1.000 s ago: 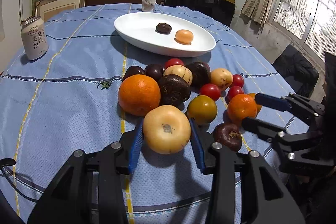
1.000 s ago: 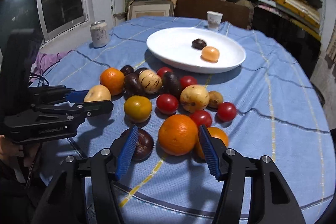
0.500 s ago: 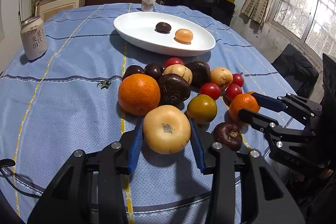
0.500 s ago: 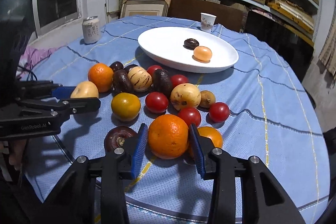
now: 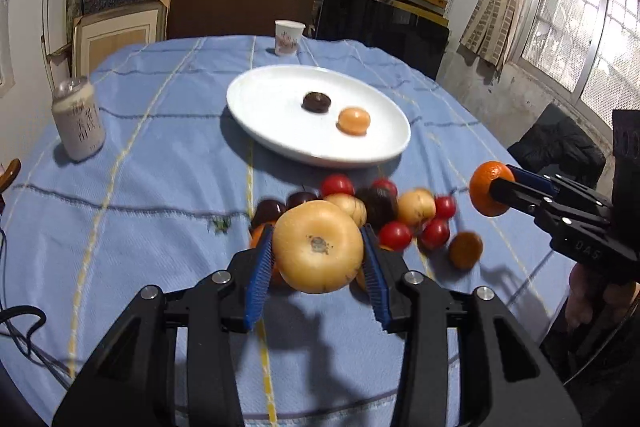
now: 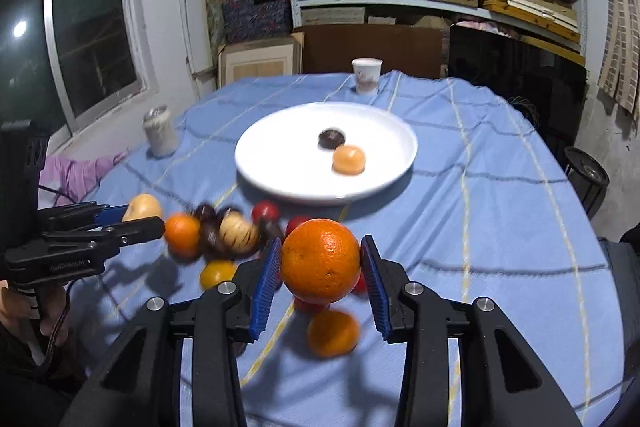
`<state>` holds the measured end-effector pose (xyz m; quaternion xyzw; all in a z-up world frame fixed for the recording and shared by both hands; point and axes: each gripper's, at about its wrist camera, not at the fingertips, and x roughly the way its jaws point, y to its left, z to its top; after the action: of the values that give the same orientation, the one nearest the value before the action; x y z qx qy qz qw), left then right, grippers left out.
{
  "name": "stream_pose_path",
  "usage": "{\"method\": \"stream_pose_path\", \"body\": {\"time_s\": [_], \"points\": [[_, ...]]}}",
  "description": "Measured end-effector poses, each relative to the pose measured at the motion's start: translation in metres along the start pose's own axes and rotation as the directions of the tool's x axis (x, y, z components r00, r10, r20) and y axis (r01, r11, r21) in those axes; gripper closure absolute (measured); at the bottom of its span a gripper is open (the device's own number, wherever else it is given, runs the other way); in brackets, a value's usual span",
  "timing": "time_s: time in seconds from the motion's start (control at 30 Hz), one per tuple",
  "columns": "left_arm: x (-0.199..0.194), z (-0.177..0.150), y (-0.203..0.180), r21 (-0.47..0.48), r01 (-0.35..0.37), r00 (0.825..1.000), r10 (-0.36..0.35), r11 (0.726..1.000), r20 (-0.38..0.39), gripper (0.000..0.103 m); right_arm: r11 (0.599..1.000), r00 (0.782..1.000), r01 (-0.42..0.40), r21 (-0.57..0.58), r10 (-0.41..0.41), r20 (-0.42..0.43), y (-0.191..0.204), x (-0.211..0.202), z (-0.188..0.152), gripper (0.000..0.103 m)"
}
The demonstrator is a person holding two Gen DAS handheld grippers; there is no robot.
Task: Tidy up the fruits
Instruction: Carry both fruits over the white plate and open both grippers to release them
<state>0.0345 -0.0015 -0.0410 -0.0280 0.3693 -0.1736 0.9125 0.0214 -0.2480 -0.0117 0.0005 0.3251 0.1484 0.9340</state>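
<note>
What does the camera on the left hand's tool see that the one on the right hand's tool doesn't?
Only the left wrist view shows the pale yellow fruit up close, clamped in the left gripper, and a bright barred window.

Only the right wrist view shows the orange up close in the right gripper, and a dark window.

Both show the white plate holding two small fruits, the fruit pile, the can, the paper cup, and the other gripper with its fruit.

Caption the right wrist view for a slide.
Right gripper shut on an orange, lifted toward the white plate.
</note>
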Motion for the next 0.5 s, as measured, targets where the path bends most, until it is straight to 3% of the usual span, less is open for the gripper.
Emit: {"method": "stream_pose_path", "body": {"time_s": [0.27,0.5], "points": [[0.02,0.068,0.009,-0.012,0.003,1.0,-0.003,1.0,0.021,0.062,1.0,0.998,-0.002,0.014,0.001,0.062,-0.021,0.01,0.06,0.062],[0.083,0.113,0.022,-0.032,-0.027,0.999,0.025,0.999,-0.045,0.062,1.0,0.999,0.011,0.001,-0.011,0.04,-0.033,0.067,0.104,0.062]]}}
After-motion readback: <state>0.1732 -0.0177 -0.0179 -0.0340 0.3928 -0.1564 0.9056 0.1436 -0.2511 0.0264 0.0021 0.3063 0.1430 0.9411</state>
